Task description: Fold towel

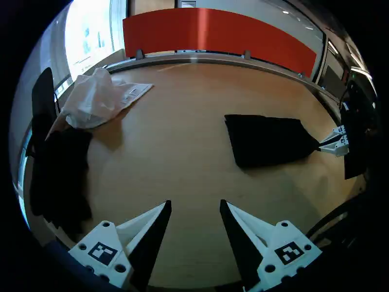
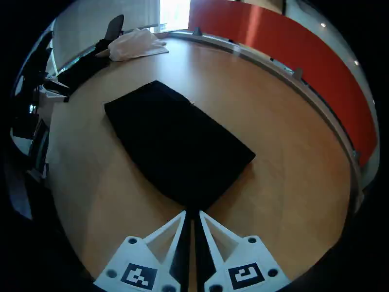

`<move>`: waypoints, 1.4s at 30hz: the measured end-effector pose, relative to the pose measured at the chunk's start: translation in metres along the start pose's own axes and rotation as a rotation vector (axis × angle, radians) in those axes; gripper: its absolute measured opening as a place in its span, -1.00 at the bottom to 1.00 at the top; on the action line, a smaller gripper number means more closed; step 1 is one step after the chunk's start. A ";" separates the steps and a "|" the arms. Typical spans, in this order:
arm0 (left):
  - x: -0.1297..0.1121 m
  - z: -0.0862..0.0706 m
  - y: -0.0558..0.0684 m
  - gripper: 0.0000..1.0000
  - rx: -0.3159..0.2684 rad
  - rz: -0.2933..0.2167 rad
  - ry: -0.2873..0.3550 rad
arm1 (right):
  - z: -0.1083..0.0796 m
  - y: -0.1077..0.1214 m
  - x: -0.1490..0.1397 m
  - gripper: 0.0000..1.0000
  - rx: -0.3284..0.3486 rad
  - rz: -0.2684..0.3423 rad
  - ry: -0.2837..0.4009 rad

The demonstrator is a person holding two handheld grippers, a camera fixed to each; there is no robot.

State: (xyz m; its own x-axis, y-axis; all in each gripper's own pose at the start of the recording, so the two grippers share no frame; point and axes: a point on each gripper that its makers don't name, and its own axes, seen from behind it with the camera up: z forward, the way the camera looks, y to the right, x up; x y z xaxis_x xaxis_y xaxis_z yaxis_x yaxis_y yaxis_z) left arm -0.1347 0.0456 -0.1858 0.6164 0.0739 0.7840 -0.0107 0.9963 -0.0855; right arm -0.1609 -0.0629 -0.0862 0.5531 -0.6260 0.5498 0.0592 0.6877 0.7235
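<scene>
A black towel [image 1: 267,138] lies folded flat on the wooden table [image 1: 185,146], to the right of centre in the left gripper view. Its right corner is drawn to a point where my right gripper [image 1: 325,145] pinches it. In the right gripper view the towel [image 2: 175,141] spreads ahead as a dark rectangle. Its near edge runs between the fingertips of my right gripper [image 2: 193,216], which is shut on it. My left gripper [image 1: 194,204] stands open over bare table, well short of the towel, with nothing between its fingers.
A crumpled white bag on papers [image 1: 95,97] [image 2: 136,44] lies at the table's far corner. Dark cloth over a chair [image 1: 58,170] sits beside it. A red partition [image 1: 214,31] [image 2: 301,63] lines the table's back edge.
</scene>
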 end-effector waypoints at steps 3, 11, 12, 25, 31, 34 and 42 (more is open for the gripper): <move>0.001 -0.001 -0.001 0.46 0.001 -0.001 0.002 | -0.005 0.001 0.011 -0.92 -0.007 0.001 0.021; 0.003 -0.004 -0.001 0.46 0.001 -0.006 0.012 | -0.020 0.007 0.048 -0.92 -0.034 -0.050 0.076; 0.003 -0.005 -0.001 0.46 0.001 -0.007 0.014 | -0.022 0.007 0.052 -0.92 -0.037 -0.058 0.082; 0.010 -0.009 0.004 0.46 -0.005 -0.011 0.031 | -0.043 0.018 0.089 -0.92 -0.067 -0.108 0.140; 0.010 -0.010 0.006 0.46 -0.007 -0.013 0.033 | -0.053 0.024 0.092 -0.92 -0.077 -0.121 0.145; 0.010 -0.010 0.006 0.46 -0.008 -0.014 0.033 | -0.054 0.024 0.095 -0.92 -0.076 -0.129 0.148; 0.011 -0.015 0.004 0.46 -0.003 -0.017 0.039 | -0.049 0.008 0.125 -0.92 -0.046 -0.170 0.183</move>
State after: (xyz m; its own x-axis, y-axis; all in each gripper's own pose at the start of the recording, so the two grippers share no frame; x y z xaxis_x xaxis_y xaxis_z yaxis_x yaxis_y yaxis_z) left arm -0.1162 0.0497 -0.1867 0.6470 0.0552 0.7605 0.0020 0.9973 -0.0741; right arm -0.0508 -0.1178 -0.0325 0.6727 -0.6603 0.3338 0.1999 0.5966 0.7773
